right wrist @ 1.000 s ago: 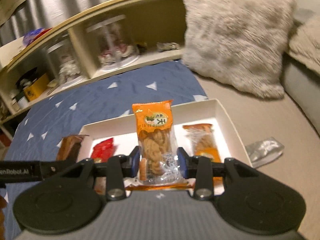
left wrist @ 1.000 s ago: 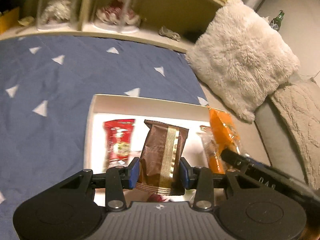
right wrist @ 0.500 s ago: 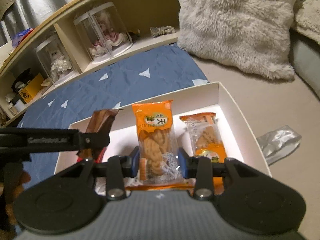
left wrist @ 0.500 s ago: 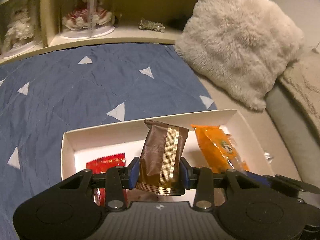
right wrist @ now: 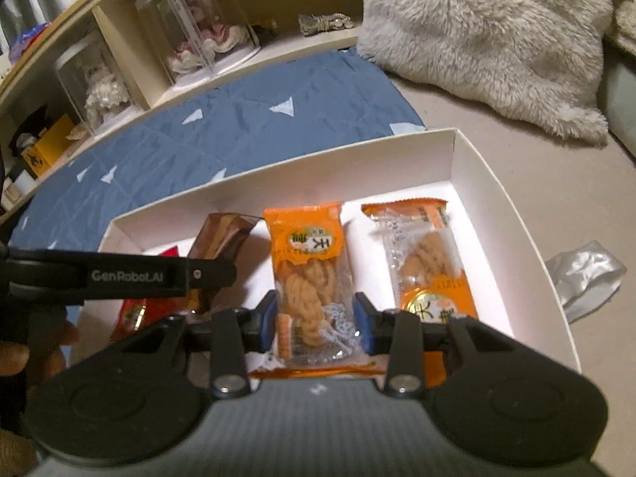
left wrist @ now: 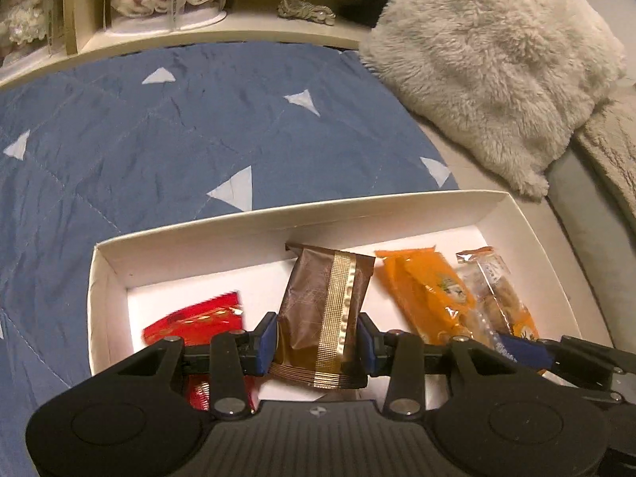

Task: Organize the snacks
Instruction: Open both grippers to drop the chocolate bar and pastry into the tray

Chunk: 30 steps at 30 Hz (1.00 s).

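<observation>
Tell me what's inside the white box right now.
In the box: a red packet and an orange twist-snack packet lying flat. The brown packet and another orange packet are over it, in the grippers. The floor beneath them is hidden.

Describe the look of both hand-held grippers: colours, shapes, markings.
Both match. The left hand-held gripper has a black ribbed body, two round black lobes, black linkage arms with silver screws, and blue pads. The right hand-held gripper looks the same. In the right wrist view, the left one's black side bar carries grey "GenRobot.AI" lettering. No cables or sleeves show.
</observation>
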### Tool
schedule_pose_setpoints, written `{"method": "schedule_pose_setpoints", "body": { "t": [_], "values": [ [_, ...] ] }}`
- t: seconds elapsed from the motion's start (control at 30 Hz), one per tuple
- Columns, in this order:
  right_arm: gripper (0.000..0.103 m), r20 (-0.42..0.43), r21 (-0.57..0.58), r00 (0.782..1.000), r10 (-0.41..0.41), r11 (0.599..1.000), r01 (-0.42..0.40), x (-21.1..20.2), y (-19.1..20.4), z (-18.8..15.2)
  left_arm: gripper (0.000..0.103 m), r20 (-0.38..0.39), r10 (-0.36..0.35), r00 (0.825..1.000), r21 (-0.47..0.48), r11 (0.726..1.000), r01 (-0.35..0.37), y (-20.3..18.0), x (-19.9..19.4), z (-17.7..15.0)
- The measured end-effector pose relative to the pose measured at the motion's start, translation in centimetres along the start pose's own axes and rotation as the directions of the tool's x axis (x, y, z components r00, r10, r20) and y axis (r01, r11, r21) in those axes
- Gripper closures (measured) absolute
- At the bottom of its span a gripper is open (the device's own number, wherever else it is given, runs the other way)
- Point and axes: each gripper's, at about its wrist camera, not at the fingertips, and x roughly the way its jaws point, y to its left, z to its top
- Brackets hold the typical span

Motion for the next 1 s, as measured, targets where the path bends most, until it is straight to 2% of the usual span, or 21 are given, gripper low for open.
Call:
{"method": "schedule_pose_setpoints", "body": {
  "t": [0.13, 0.37, 0.7, 0.77, 0.83, 0.9, 1.0],
  "values": [
    [0.051, 0.018, -0.02, 1.0, -0.025, 0.999, 0.025, 0.4, -0.1, -0.1, 0.058, -0.002, 0.006, 1.0, 0.019, 1.0, -0.006, -0.1, 0.0, -0.2],
    [0.04, -0.002, -0.037, 0.999, -0.044, 0.998, 0.044, 0.2, -0.1, -0.2, 0.053, -0.009, 0.021, 1.0, 0.008, 1.0, -0.021, 0.1, -0.7, -0.2],
    [0.03, 0.012, 0.003, 1.0, -0.019, 1.0, 0.019, -1.8, -0.5, 0.1, 0.033, 0.005, 0.023, 1.0, 0.008, 1.0, -0.023, -0.3, -2.8, -0.3],
    [0.028, 0.02, 0.013, 0.999, -0.032, 0.999, 0.032, -2.4, -0.6, 0.0, 0.028, 0.008, 0.019, 1.0, 0.002, 1.0, -0.019, -0.3, -3.4, -0.4],
    [0.026, 0.031, 0.024, 0.998, -0.046, 0.999, 0.045, -2.9, -0.8, -0.1, 0.017, 0.017, 0.019, 1.0, -0.003, 1.0, -0.019, -0.4, -4.1, -0.5],
    [0.025, 0.037, 0.042, 0.998, -0.053, 0.998, 0.052, -3.5, -0.9, -0.1, 0.015, 0.029, 0.016, 0.999, -0.008, 1.0, -0.016, -0.4, -5.1, -0.7],
    [0.023, 0.046, 0.054, 0.997, -0.062, 0.997, 0.06, -4.4, -0.9, -0.2, 0.006, 0.052, 0.015, 0.999, -0.019, 1.0, -0.015, -0.3, -6.9, -1.0]
  ]
}}
